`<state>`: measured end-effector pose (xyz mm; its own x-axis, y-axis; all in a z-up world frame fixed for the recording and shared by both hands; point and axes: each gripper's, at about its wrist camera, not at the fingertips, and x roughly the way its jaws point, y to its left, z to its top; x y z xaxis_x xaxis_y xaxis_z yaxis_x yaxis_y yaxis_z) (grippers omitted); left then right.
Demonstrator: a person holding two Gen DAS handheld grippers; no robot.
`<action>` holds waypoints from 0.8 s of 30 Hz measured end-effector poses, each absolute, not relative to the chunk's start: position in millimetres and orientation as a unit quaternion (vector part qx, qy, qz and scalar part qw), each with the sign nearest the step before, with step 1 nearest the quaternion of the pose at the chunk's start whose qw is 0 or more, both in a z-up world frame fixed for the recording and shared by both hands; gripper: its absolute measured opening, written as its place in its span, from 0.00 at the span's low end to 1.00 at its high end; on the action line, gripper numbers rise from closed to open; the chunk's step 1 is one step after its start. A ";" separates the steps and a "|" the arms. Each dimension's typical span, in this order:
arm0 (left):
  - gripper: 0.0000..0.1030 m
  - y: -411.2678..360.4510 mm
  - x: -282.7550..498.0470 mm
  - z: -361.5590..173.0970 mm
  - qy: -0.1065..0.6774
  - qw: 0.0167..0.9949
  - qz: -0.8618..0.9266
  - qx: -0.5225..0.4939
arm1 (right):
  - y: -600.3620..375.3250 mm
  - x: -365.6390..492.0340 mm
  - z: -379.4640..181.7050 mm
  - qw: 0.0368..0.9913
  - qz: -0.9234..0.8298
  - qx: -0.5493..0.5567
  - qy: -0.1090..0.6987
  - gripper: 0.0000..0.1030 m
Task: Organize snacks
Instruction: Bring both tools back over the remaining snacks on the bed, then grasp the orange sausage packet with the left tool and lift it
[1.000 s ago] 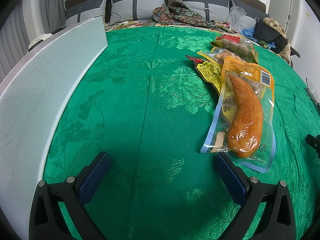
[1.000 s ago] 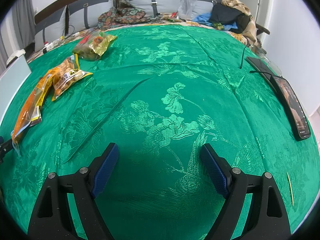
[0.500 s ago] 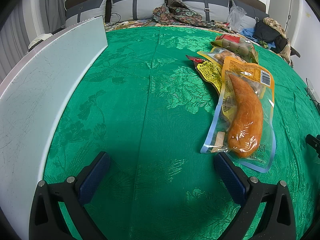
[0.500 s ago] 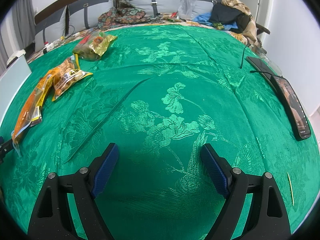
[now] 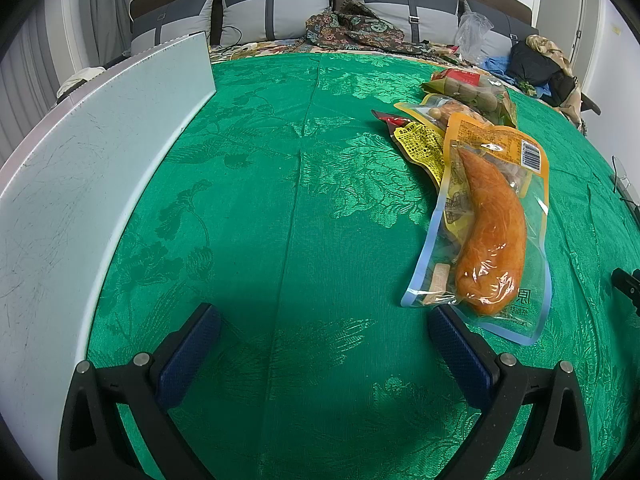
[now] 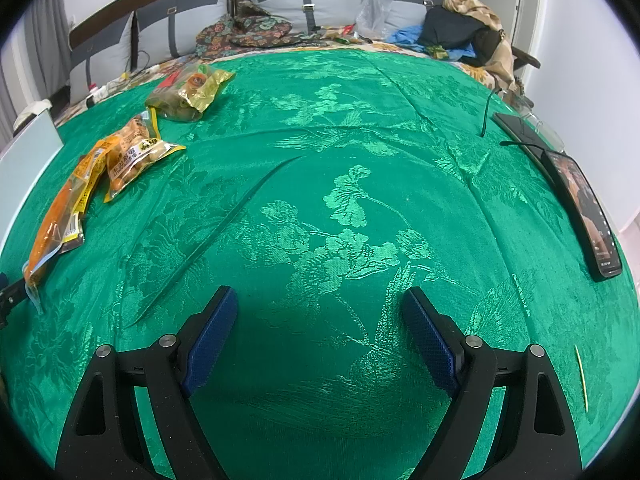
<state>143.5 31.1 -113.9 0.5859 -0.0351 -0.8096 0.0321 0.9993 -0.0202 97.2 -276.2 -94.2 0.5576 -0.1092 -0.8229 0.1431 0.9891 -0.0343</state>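
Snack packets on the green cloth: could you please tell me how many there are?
4, overlapping in a row: the orange meat pouch nearest, a yellow-labelled packet partly under it, a bag of round snacks behind, and a gold bag farthest. More may be hidden underneath.

Little is reading clearly. The clear pouch (image 5: pixel 486 236) holding the orange snack is showing a barcode on a white patch near its upper right corner and one large Chinese character at its lower right edge, 原 or something like it; the smaller characters under it are too blurred to tell. The yellow packet (image 5: pixel 420 146) behind it is carrying dense black Chinese print, too small to make out.
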 end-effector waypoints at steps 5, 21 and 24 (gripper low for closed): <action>1.00 31.3 143.3 -113.9 0.455 0.890 -0.019 -0.002 | -276.2 97.2 -94.2 0.882 -0.071 0.018 0.465 0.85; 0.99 41.5 105.0 -87.3 0.451 0.887 -0.075 -0.059 | -275.9 97.0 -94.0 0.882 -0.071 0.019 0.465 0.85; 0.99 24.4 117.3 -69.8 0.449 0.881 -0.122 -0.084 | -275.9 96.9 -94.0 0.882 -0.072 0.019 0.465 0.85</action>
